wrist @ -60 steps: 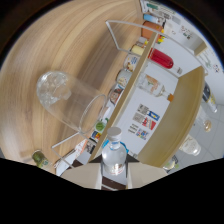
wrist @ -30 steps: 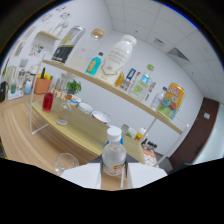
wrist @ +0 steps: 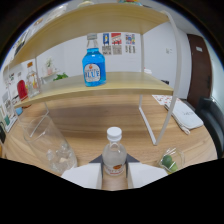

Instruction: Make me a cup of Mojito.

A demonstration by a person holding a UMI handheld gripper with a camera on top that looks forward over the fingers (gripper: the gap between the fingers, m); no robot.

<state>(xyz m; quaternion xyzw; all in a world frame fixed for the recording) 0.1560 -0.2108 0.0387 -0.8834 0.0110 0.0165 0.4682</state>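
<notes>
A small clear bottle (wrist: 114, 156) with a white cap stands upright between my two white fingers (wrist: 84, 175), and my gripper (wrist: 115, 172) is shut on its body. Just left of the fingers a clear glass (wrist: 50, 146) with ice in it sits on the wooden table (wrist: 100, 125). A green lime (wrist: 167, 161) lies just right of the fingers. Beyond them, on the lower board of a wooden shelf (wrist: 125, 82), stands a blue bottle (wrist: 93, 67) labelled BLUE.
The shelf's white leg (wrist: 152, 120) comes down to the table ahead and to the right. A red container (wrist: 22, 90) and green leaves (wrist: 60, 76) sit further left on the shelf. A white flat device (wrist: 187, 116) lies beyond the leg, near a dark door (wrist: 200, 65).
The view has swung round and levelled, from the table top and upper shelf to facing the lower shelf with the blue bottle. The clear bottle has stayed in my fingers throughout.
</notes>
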